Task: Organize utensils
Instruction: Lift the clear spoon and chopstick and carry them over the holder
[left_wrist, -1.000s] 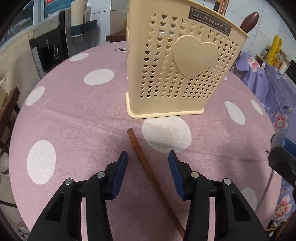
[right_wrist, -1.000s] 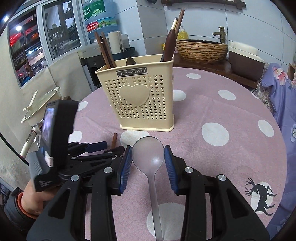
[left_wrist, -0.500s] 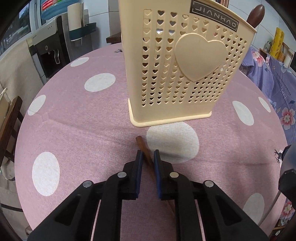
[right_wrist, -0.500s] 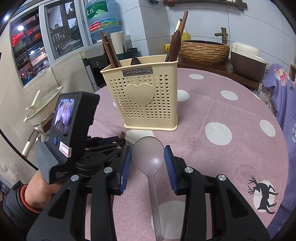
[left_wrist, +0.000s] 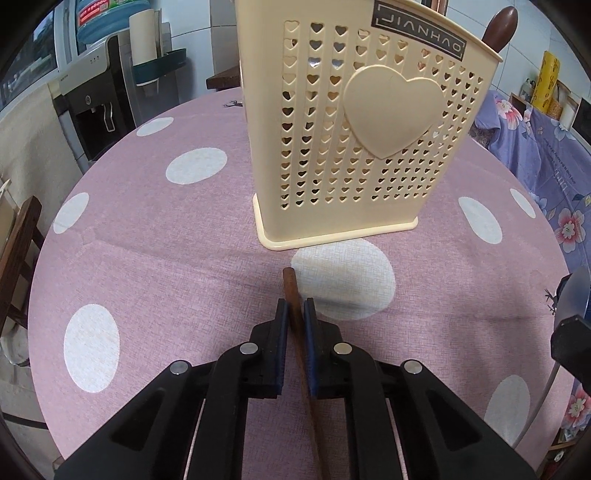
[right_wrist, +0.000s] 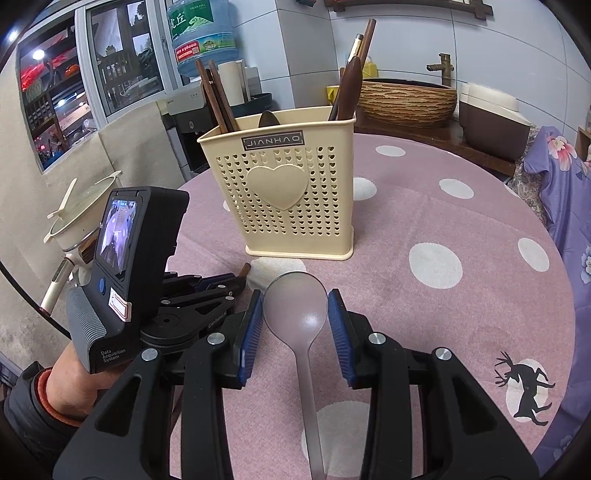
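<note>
Pinching chopstick (left_wrist: 291, 295): left claw (left_wrist: 294, 314) | gripping spoon (right_wrist: 296, 306) bowl: right claw (right_wrist: 295, 314)

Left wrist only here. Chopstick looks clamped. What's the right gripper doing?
Observer: The right gripper is shut on a clear spoon, pads on its bowl.
Operator: Spoon clear of my chopstick?
Observer: Yes. The chopstick tip shows left of the spoon in the right wrist view, apart from it.
Operator: Can't see into the holder. What's in it?
Observer: Chopsticks lean out of the holder at its left end in that view.
</note>
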